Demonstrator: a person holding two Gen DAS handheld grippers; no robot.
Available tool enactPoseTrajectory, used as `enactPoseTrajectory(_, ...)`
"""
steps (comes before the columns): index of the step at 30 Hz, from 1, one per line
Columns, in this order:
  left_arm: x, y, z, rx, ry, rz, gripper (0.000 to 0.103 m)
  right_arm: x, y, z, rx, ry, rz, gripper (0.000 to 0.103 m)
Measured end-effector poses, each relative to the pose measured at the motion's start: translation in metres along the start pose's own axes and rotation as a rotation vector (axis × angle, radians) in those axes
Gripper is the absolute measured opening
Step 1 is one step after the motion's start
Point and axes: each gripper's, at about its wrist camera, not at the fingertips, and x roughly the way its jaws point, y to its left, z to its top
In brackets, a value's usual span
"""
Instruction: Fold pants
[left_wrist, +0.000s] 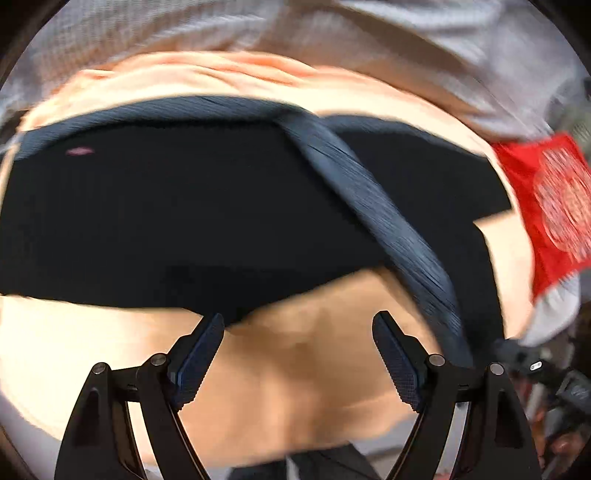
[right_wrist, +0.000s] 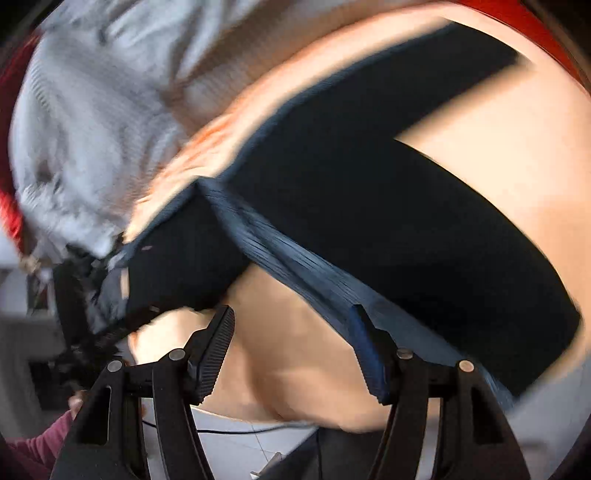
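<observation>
Left tongs (left_wrist: 298, 354): the two fingers stand wide apart, nothing between them. They hang over the peach-coloured cloth-covered surface (left_wrist: 314, 369), just short of the near edge of the garment.

Right tongs (right_wrist: 291, 350): likewise spread, nothing gripped. The right-hand finger (right_wrist: 369, 354) overlaps the ribbed band in the right wrist view; whether it touches the cloth cannot be told through the blur.

Task item: the dark navy pants (left_wrist: 184, 221) lie spread across the middle of the left wrist frame, on the peach surface. A lighter blue ribbed band of the same garment (left_wrist: 373, 206) runs diagonally from the upper centre toward the lower right. In the right wrist view the pants (right_wrist: 388, 221) fill the centre and right, with a leg reaching to the upper right.

Surroundings: a crumpled pale grey fabric (left_wrist: 406, 37) lies along the top of the left frame, and a red cloth with a white printed pattern (left_wrist: 546, 206) sits at the right edge.

Assessment: no fold appears finished, though the band lies turned across the body. Both tongs appear to be positioning for a grasp. The next move calls for each to close on an edge of the garment, probably the near hem and the ribbed band, taking the full thickness of cloth before lifting it over.
</observation>
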Motion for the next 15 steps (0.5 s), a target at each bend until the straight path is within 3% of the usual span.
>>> enactPoseTrajectory(7,0.024,-0.073,-0.02,0.114,0.073,-0.086,0.084,-0.039,-0.086,-0.066,0.182,-0.066,-0.134,0.067)
enactPoseTrajectory(10,0.042,-0.089,-0.017,0.099,0.111,-0.118,0.084,-0.044,-0.117,-0.082,0.214,-0.059,-0.171,0.067)
enactPoseTrajectory(15,0.065,-0.098,-0.012,0.051,0.142,-0.093,0.084,-0.038,-0.156,-0.089,0.228,-0.029,-0.174,0.067)
